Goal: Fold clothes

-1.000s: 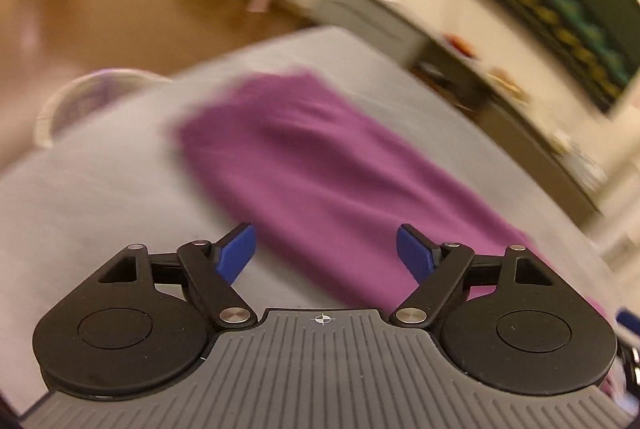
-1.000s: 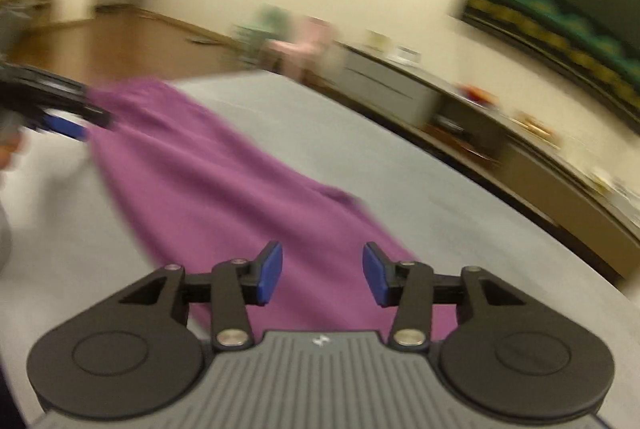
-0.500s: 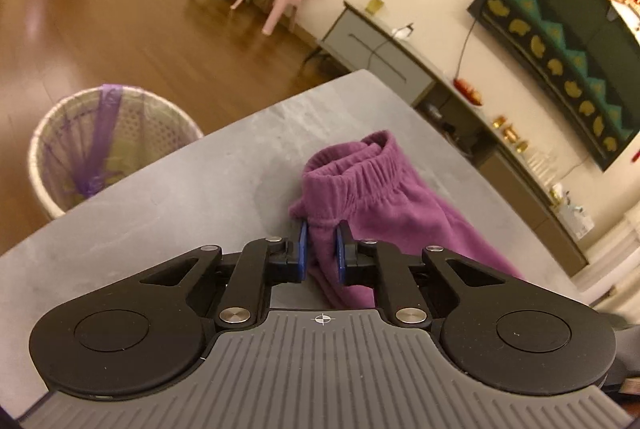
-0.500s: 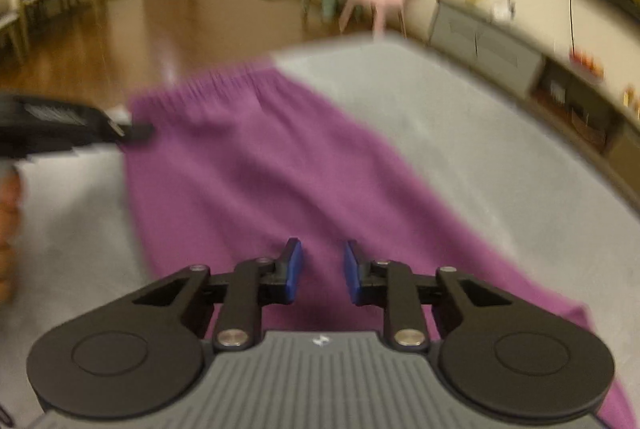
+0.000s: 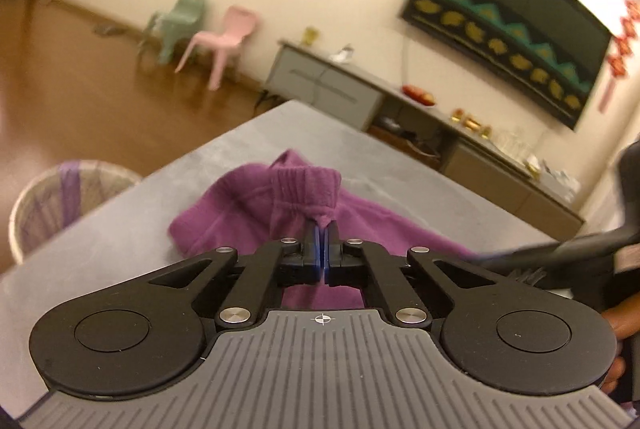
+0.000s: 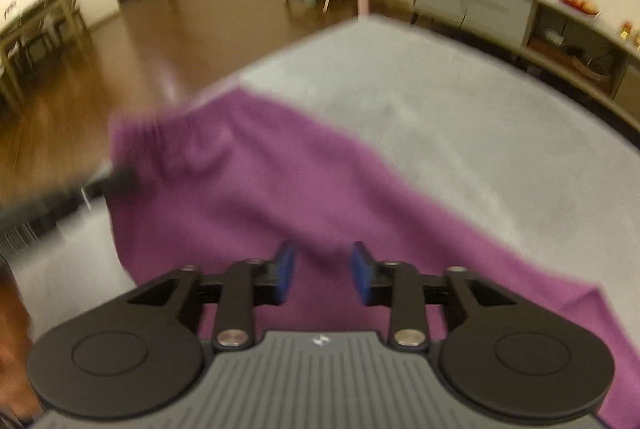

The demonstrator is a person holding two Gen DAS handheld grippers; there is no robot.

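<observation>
Purple sweatpants [image 5: 256, 205] lie on a grey table [image 5: 120, 229]. My left gripper [image 5: 321, 229] is shut on the elastic waistband [image 5: 308, 185] and lifts it a little off the table. In the right wrist view the pants [image 6: 280, 189] stretch from the waistband at the left to a leg at the lower right. My right gripper [image 6: 323, 269] is open and empty, just above the middle of the pants. The left gripper shows there as a blurred dark shape [image 6: 108, 183] at the waistband.
A lined wicker bin [image 5: 60, 201] stands on the floor beside the table's left edge. Two small chairs [image 5: 216, 37] and a low sideboard [image 5: 332, 85] stand by the far wall. The table's far corner [image 6: 372, 19] is ahead of the right gripper.
My left gripper has closed fully on the waistband and raised it, bunching the cloth. My right gripper has opened wider and moved over the middle of the pants.
</observation>
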